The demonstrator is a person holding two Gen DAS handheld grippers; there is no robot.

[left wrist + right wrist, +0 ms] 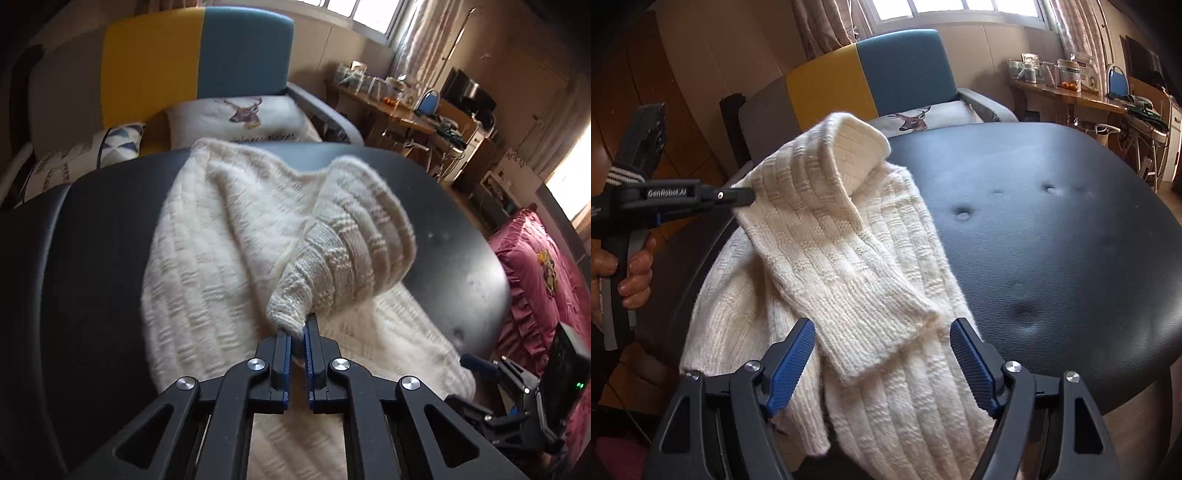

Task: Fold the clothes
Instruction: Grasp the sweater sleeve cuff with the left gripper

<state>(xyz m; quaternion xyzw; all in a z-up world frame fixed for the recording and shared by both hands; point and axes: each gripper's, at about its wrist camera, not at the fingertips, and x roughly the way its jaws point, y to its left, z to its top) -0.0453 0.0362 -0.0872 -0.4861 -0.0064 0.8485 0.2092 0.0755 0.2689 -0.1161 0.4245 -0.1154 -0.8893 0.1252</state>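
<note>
The white knit sweater (849, 280) is lying on the black round table (1052, 240), near its left edge, with bare table to the right. The left gripper (297, 332) is pinching a sweater fold, lifting it. The right gripper (882, 350) is standing wide open over the cuff, holding nothing.

Both wrist cameras are looking steeply down along their fingers, close over the table (92, 229). They are sharing the sweater (849, 258) and the armchair (897, 70) behind.
</note>
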